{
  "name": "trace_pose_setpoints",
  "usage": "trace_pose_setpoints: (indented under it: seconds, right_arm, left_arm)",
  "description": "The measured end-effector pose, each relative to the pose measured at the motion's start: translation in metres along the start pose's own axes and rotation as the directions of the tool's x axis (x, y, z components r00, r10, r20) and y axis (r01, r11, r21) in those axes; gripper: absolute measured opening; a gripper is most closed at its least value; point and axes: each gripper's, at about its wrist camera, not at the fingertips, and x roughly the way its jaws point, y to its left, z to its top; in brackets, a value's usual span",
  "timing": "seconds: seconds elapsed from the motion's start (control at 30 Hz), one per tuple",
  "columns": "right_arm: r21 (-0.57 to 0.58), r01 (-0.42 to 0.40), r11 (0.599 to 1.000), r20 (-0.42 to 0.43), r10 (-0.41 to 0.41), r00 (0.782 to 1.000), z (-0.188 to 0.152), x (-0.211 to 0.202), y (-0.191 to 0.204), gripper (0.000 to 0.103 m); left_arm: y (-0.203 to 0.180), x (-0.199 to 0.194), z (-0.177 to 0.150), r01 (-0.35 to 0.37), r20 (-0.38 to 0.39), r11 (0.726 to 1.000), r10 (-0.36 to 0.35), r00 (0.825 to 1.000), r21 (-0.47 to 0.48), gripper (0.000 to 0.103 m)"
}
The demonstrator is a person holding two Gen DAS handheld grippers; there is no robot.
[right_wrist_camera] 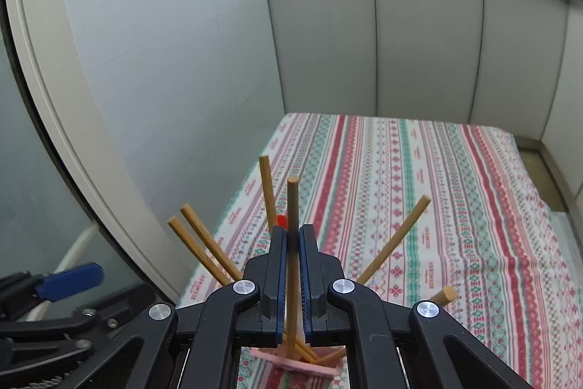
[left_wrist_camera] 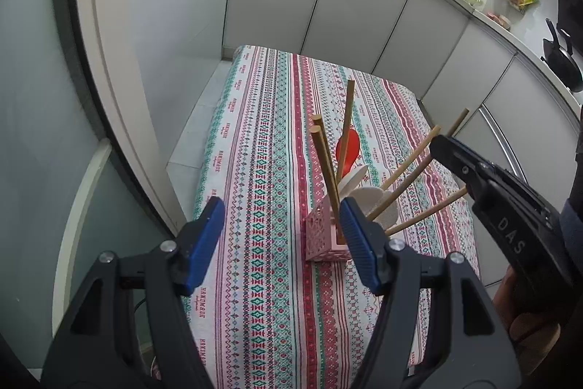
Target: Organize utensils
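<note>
Near frame centre, most utensils are already gathered in the pink holder [left_wrist_camera: 322, 236]. One wooden stick [right_wrist_camera: 291, 243] is clamped by the right gripper [right_wrist_camera: 291, 265] above the holder, insertion apparently unfinished. The left gripper [left_wrist_camera: 280, 243] is held wide, empty.

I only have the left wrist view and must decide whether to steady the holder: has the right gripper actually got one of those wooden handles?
Observer: Yes. The right gripper has its jaws shut on one upright wooden handle.
Operator: Is that handle lifted clear of the holder?
Observer: No. Its lower end reaches down into the pink holder, among the other handles.
</note>
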Motion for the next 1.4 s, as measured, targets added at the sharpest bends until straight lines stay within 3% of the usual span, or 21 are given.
trace_pose_setpoints:
  seconds: [0.13,0.27,0.37,0.6,0.9,1.07,1.27,1.4]
  right_arm:
    - [0.016,-0.022,1.0,-0.005,0.022,1.0,0.0,0.001,-0.003,0.006]
    - [0.053,-0.039,0.998,-0.002,0.039,0.999,0.002,-0.007,-0.012,0.03]
    - [0.083,-0.043,0.996,0.019,0.042,0.999,0.007,-0.024,-0.022,0.031]
    - [0.141,-0.058,0.988,0.067,0.049,0.997,0.008,-0.085,-0.048,0.05]
    - [0.161,0.017,0.987,0.071,-0.029,0.997,-0.014,-0.174,-0.064,0.077]
    - [0.164,0.072,0.984,0.067,-0.084,0.994,-0.034,-0.217,-0.062,0.087]
    - [0.164,0.206,0.965,0.047,-0.216,0.975,-0.057,-0.262,-0.06,0.098]
    - [0.152,0.272,0.95,0.056,-0.283,0.958,-0.073,-0.287,-0.054,0.1]
  left_arm:
    - [-0.001,0.001,0.0,-0.002,-0.002,1.0,0.002,1.0,0.004,0.068]
    - [-0.006,-0.001,-0.001,-0.002,0.002,1.0,0.002,1.0,0.015,0.071]
    - [-0.009,-0.005,-0.003,-0.002,0.016,1.0,0.002,1.0,0.022,0.073]
    - [-0.027,-0.026,-0.011,-0.035,0.048,0.998,0.032,0.998,0.055,0.079]
    - [-0.058,-0.079,-0.046,-0.075,0.079,0.993,0.068,0.995,0.089,0.092]
    - [-0.075,-0.119,-0.07,-0.128,0.153,0.987,0.111,0.982,0.101,0.101]
    - [-0.091,-0.159,-0.092,-0.154,0.234,0.981,0.124,0.964,0.117,0.102]
    - [-0.101,-0.185,-0.106,-0.178,0.284,0.975,0.134,0.949,0.134,0.102]
